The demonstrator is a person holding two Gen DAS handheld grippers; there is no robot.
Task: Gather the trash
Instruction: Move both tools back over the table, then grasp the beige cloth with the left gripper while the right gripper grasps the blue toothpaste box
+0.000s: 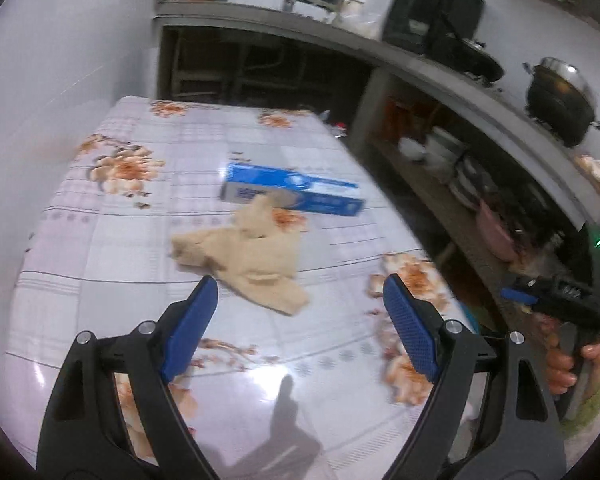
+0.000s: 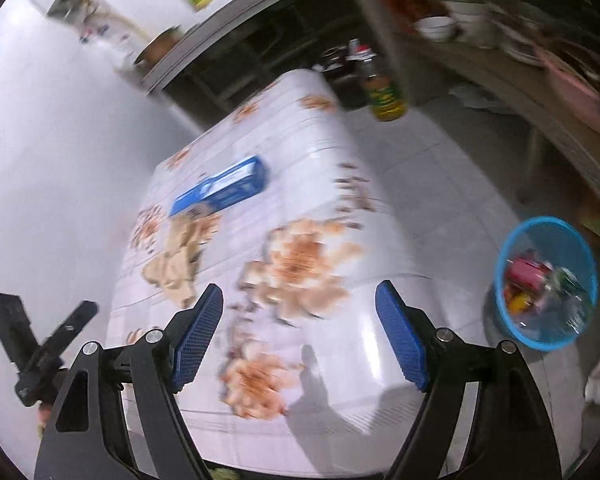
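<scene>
A crumpled beige paper (image 1: pixel 244 262) lies mid-table on the flowered tablecloth (image 1: pixel 112 240), with a long blue carton (image 1: pixel 292 194) just behind it. My left gripper (image 1: pixel 300 300) hovers open above the near side of the paper, nothing between its blue pads (image 1: pixel 192 328). The right wrist view is blurred: the carton (image 2: pixel 220 190) and the beige paper (image 2: pixel 176 264) lie to the left, ahead of my right gripper (image 2: pixel 300 312), which hangs open and empty over the table's near right part. A blue bin (image 2: pixel 548 280) with colourful trash stands on the floor at right.
A grey counter (image 1: pixel 300 36) with pots, a tap and a black appliance runs behind and right of the table. Bowls and plates (image 1: pixel 444 148) fill the shelf below it. A bottle (image 2: pixel 384 92) stands on the floor past the table's far corner. The other hand-held gripper (image 1: pixel 560 300) shows at right.
</scene>
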